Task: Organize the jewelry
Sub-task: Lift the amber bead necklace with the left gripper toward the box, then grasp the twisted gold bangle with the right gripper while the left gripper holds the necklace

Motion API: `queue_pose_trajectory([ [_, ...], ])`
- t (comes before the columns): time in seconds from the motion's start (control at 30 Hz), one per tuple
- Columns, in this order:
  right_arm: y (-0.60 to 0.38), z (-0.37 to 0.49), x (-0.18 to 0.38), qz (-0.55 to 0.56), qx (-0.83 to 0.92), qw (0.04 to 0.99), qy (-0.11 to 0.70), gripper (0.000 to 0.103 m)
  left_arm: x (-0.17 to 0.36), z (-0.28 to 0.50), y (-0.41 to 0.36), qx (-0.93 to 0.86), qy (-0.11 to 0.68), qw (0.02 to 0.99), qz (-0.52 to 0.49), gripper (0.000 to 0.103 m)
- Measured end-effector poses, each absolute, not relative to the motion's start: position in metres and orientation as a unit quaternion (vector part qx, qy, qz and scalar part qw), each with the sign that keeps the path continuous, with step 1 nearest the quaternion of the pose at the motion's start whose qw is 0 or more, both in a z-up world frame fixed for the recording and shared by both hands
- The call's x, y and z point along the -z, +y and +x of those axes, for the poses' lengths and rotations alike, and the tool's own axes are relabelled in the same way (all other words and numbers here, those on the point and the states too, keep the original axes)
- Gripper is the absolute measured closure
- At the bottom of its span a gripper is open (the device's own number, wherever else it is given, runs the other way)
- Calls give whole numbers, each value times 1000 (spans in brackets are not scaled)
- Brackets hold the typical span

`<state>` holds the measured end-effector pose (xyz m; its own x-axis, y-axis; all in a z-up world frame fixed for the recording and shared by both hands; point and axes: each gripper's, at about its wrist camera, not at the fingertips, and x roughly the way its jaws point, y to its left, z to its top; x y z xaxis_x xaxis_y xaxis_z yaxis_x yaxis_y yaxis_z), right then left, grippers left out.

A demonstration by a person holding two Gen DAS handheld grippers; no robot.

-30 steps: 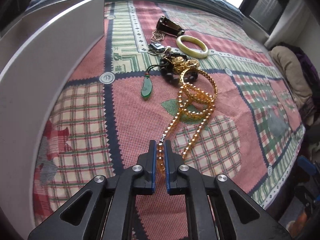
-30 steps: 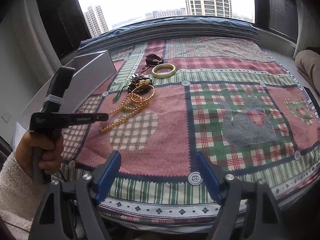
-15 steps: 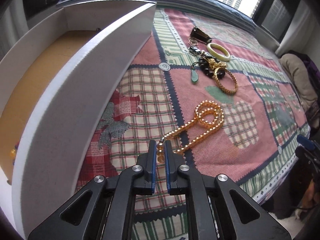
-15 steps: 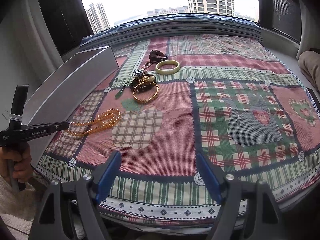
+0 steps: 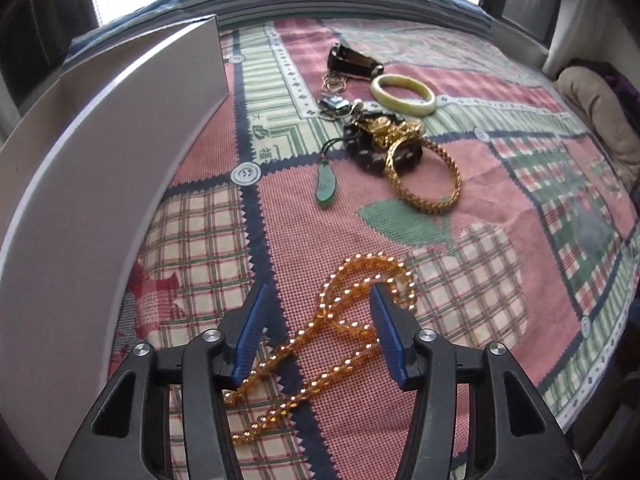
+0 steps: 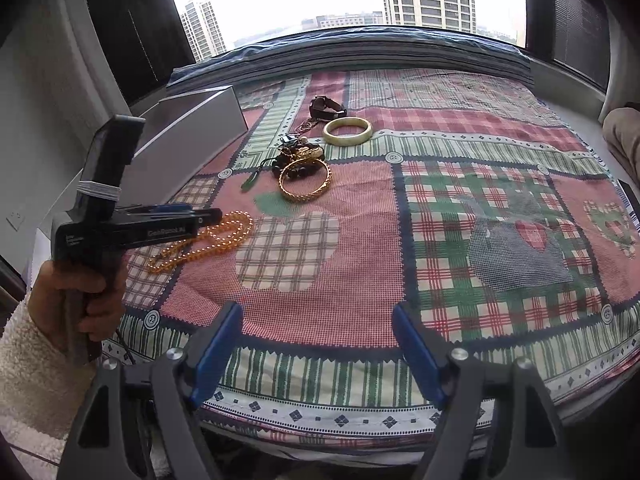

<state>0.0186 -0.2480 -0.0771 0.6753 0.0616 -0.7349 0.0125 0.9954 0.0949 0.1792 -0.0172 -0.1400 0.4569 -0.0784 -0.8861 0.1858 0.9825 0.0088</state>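
Note:
An amber bead necklace (image 5: 340,320) lies loose on the patterned cloth, between the open fingers of my left gripper (image 5: 320,300); it also shows in the right wrist view (image 6: 208,240). Farther back lie a gold chain bracelet (image 5: 428,176), a green pendant (image 5: 326,184), a dark bead bracelet (image 5: 368,152), a pale jade bangle (image 5: 402,94) and a dark watch (image 5: 352,64). My right gripper (image 6: 318,320) is open and empty near the cloth's front edge. The left gripper (image 6: 208,216) shows from the side there.
A white box (image 5: 100,160) with tall walls stands along the left side; it also shows in the right wrist view (image 6: 192,136). A beige cushion (image 5: 600,120) lies at the right. Windows are behind the bed.
My left gripper has opened and let go of the amber necklace, which now lies on the cloth near the box. The right gripper has not moved.

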Motion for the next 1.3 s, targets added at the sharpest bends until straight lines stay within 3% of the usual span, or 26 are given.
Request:
queue_pose_trajectory([
  [0.1, -253, 15, 76, 47, -7, 916, 398, 24, 148, 171, -6, 82, 518, 850, 50, 53],
  [0.13, -256, 15, 76, 49, -4, 916, 398, 24, 147, 169, -3, 86, 519, 849, 49, 60],
  [0.17, -259, 15, 78, 53, -1, 915, 399, 24, 147, 169, -1, 87, 522, 847, 50, 76],
  [0.23, -264, 19, 82, 63, 3, 912, 406, 24, 144, 169, -1, 98, 529, 841, 50, 97],
  [0.4, -265, 20, 80, 68, 0, 913, 402, 24, 128, 161, 10, 114, 515, 849, -1, 98],
  [0.6, -271, 30, 66, 61, -2, 917, 395, 24, 72, 144, 37, 122, 467, 873, -77, 98],
  [0.9, -256, 125, 60, 36, -104, 900, 422, 24, 10, 119, 64, 115, 408, 897, -122, 98],
  [0.97, -244, 153, 70, 35, -140, 888, 436, 32, 4, 114, 68, 106, 403, 901, -123, 98],
  [1.0, -238, 167, 76, 30, -146, 884, 444, 48, 1, 112, 70, 101, 402, 902, -122, 98],
  [1.03, -231, 181, 83, 21, -145, 880, 452, 57, -1, 111, 71, 96, 400, 903, -121, 98],
  [1.2, -204, 227, 115, -23, -131, 867, 481, 60, -6, 106, 80, 80, 398, 906, -121, 98],
  [1.27, -196, 233, 125, -35, -129, 862, 489, 79, -5, 105, 82, 73, 399, 906, -118, 98],
  [1.3, -194, 235, 128, -48, -121, 861, 492, 97, -4, 105, 84, 71, 401, 906, -119, 98],
])
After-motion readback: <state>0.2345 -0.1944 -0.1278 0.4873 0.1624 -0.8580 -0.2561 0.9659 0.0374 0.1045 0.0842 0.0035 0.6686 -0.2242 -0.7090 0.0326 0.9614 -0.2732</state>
